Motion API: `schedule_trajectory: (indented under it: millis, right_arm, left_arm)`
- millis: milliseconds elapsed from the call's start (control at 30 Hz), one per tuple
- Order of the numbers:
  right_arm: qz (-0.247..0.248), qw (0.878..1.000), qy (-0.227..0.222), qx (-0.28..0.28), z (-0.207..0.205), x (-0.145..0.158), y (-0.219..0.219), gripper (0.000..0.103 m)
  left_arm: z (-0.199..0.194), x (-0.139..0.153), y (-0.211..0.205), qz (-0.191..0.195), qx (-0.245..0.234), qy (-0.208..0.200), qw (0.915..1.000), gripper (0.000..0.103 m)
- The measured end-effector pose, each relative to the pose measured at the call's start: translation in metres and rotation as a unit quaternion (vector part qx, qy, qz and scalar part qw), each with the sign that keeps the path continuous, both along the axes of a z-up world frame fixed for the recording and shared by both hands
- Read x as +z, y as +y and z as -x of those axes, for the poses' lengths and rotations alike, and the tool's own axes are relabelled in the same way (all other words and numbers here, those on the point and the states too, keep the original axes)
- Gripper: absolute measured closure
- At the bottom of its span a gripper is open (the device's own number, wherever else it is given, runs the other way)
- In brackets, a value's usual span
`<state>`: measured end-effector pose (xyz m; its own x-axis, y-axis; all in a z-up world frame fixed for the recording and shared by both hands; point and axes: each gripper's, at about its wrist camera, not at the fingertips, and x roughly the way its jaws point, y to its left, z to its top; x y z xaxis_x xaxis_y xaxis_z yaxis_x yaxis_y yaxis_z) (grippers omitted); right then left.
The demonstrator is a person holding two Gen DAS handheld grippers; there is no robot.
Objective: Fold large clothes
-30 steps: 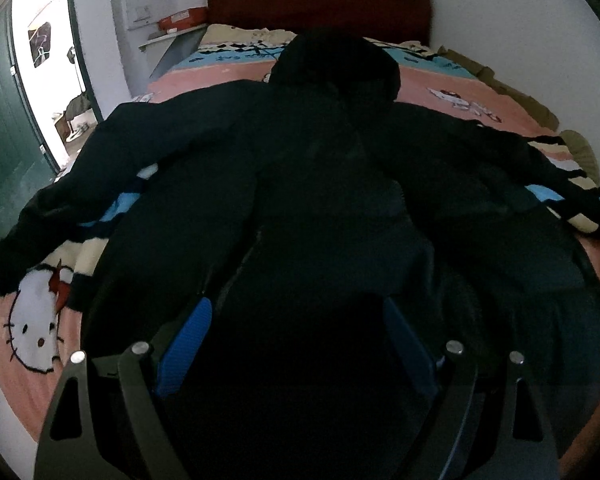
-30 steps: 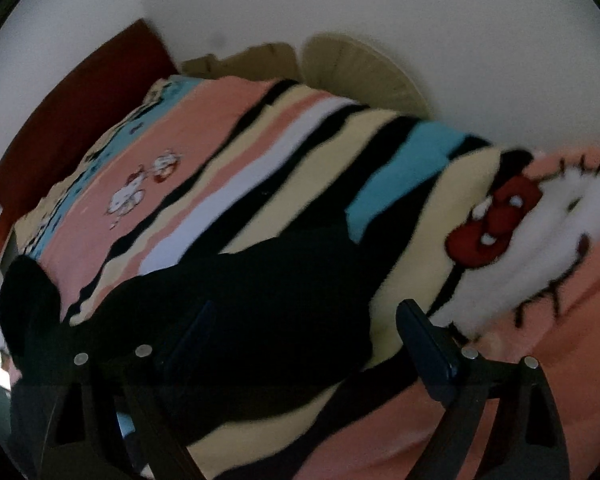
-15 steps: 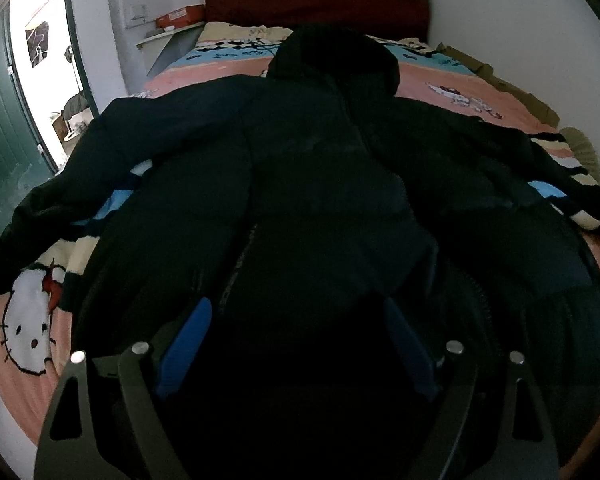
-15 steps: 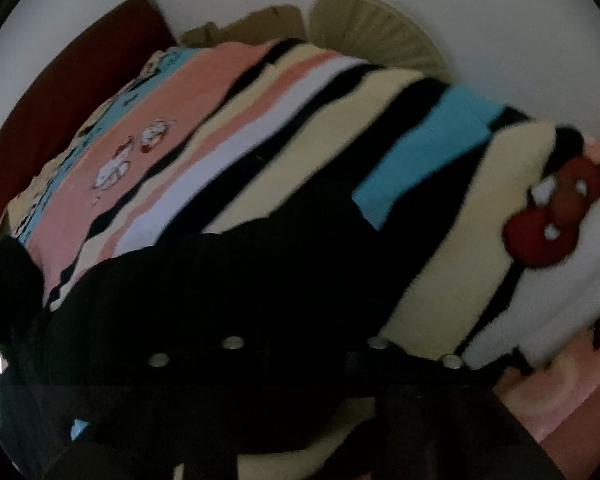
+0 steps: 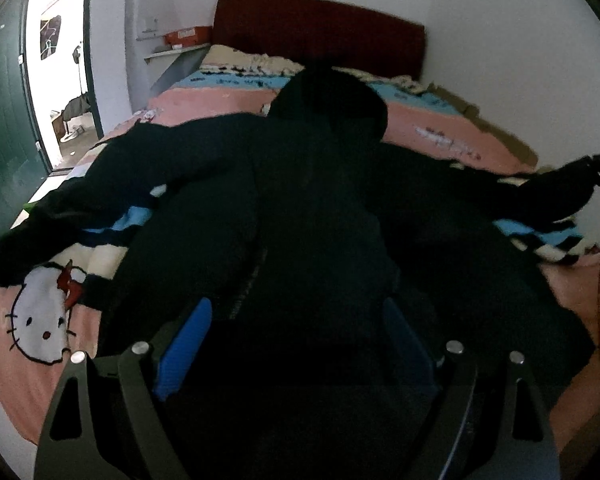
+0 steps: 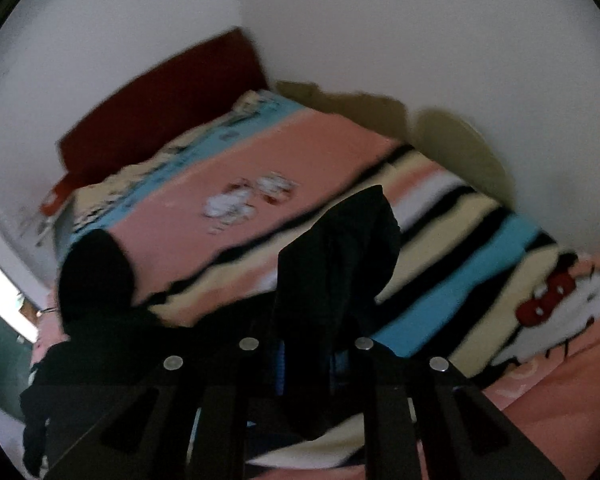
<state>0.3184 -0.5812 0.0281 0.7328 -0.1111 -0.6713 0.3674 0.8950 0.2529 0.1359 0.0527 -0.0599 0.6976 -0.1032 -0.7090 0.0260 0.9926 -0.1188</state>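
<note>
1. While a black hooded jacket (image 5: 312,208) lies spread face-down across the bed (image 5: 460,128), its hood (image 5: 332,100) points toward the dark red headboard (image 5: 320,36) at twelve o'clock.
2. The left gripper (image 5: 296,340) hovers low over the jacket's hem at six o'clock, its blue-padded fingers (image 5: 184,348) spread wide apart with dark fabric bunched between them; whether the pads press on the cloth cannot be told.
3. The right gripper (image 6: 306,364) is pressing its jaws together, pinching the cuff of the jacket's right sleeve (image 6: 340,264), which stands up in a dark fold above the fingers.
4. In the left wrist view that same sleeve stretches out toward three o'clock, raised off the blanket (image 5: 32,360) at its far end.
5. The other sleeve (image 5: 112,184) lies flat, running toward nine o'clock over the striped pink, cream and blue blanket, just beside a white cartoon cat face (image 5: 40,320).
6. An open green door (image 5: 4,128) stands at ten o'clock, daylight beyond it.
</note>
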Motion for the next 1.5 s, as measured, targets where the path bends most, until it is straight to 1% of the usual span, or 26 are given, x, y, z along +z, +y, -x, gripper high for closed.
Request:
schedule_trajectory:
  millis: [133, 267, 300, 333, 367, 400, 533, 567, 600, 667, 767, 833, 867, 933, 1033, 1067, 1133, 1233, 1300, 1400, 1433, 1500]
  right_arm:
    - [0.017, 0.998, -0.027, 0.044, -0.004, 0.047, 0.058, 0.089]
    - [0.02, 0.995, -0.048, 0.086, -0.014, 0.08, 0.116, 0.09]
    - [0.015, 0.994, -0.052, 0.097, -0.019, 0.085, 0.128, 0.09]
    - [0.011, 0.992, -0.057, 0.115, -0.025, 0.092, 0.149, 0.09]
    - [0.013, 0.99, -0.059, 0.126, -0.028, 0.096, 0.163, 0.09]
    - [0.018, 0.987, -0.061, 0.145, -0.034, 0.101, 0.187, 0.09]
    - [0.033, 0.977, -0.059, 0.2, -0.053, 0.101, 0.259, 0.09]
    - [0.037, 0.974, -0.055, 0.216, -0.058, 0.097, 0.282, 0.09]
    - [0.039, 0.972, -0.052, 0.226, -0.061, 0.094, 0.297, 0.09]
    - [0.05, 0.965, -0.04, 0.254, -0.068, 0.078, 0.338, 0.09]
    - [0.062, 0.955, -0.014, 0.29, -0.072, 0.049, 0.392, 0.09]
    - [0.074, 0.947, 0.003, 0.313, -0.075, 0.027, 0.426, 0.09]
    - [0.076, 0.944, 0.01, 0.322, -0.074, 0.019, 0.435, 0.09]
    - [0.092, 0.933, 0.031, 0.346, -0.075, -0.006, 0.467, 0.09]
    - [0.098, 0.923, 0.061, 0.368, -0.072, -0.043, 0.5, 0.09]
    - [0.099, 0.92, 0.069, 0.372, -0.069, -0.053, 0.504, 0.09]
    - [0.113, 0.912, 0.089, 0.385, -0.064, -0.078, 0.524, 0.09]
    - [0.136, 0.901, 0.112, 0.397, -0.055, -0.107, 0.548, 0.089]
    - [0.147, 0.897, 0.124, 0.399, -0.053, -0.119, 0.558, 0.088]
    - [0.148, 0.895, 0.131, 0.4, -0.047, -0.123, 0.56, 0.08]
    - [0.144, 0.893, 0.131, 0.406, -0.044, -0.121, 0.561, 0.07]
    - [0.124, 0.887, 0.129, 0.427, -0.037, -0.114, 0.562, 0.059]
  left_arm:
    - [0.015, 0.014, 0.009, 0.017, -0.001, -0.021, 0.9996, 0.015]
    - [0.026, 0.023, 0.021, 0.036, 0.005, -0.035, 0.9987, 0.015]
    - [0.028, 0.024, 0.023, 0.04, 0.007, -0.037, 0.9985, 0.015]
    - [0.03, 0.026, 0.027, 0.044, 0.01, -0.041, 0.9982, 0.015]
    - [0.033, 0.027, 0.033, 0.048, 0.015, -0.045, 0.9977, 0.015]
    - [0.033, 0.028, 0.036, 0.051, 0.018, -0.047, 0.9974, 0.015]
    - [0.038, 0.027, 0.059, 0.067, 0.039, -0.052, 0.9956, 0.015]
    - [0.039, 0.026, 0.064, 0.069, 0.044, -0.052, 0.9952, 0.015]
    - [0.04, 0.025, 0.068, 0.071, 0.048, -0.052, 0.9949, 0.015]
    - [0.04, 0.02, 0.081, 0.076, 0.059, -0.049, 0.9942, 0.015]
    - [0.041, 0.011, 0.099, 0.09, 0.076, -0.039, 0.9922, 0.015]
    - [0.041, 0.006, 0.108, 0.091, 0.086, -0.035, 0.9915, 0.015]
    - [0.041, 0.003, 0.111, 0.089, 0.09, -0.033, 0.9913, 0.015]
    - [0.041, 0.0, 0.117, 0.089, 0.097, -0.031, 0.9908, 0.015]
    - [0.042, -0.005, 0.123, 0.093, 0.104, -0.027, 0.9899, 0.015]
    - [0.042, -0.005, 0.124, 0.092, 0.106, -0.026, 0.9898, 0.015]
    - [0.043, -0.006, 0.126, 0.09, 0.109, -0.024, 0.9897, 0.015]
    - [0.045, -0.005, 0.129, 0.088, 0.114, -0.025, 0.9893, 0.015]
    - [0.046, -0.001, 0.129, 0.086, 0.116, -0.028, 0.9891, 0.015]
    - [0.048, 0.005, 0.128, 0.075, 0.121, -0.034, 0.9893, 0.015]
    - [0.048, 0.007, 0.127, 0.073, 0.121, -0.035, 0.9894, 0.015]
    - [0.05, 0.013, 0.124, 0.069, 0.119, -0.039, 0.9897, 0.015]
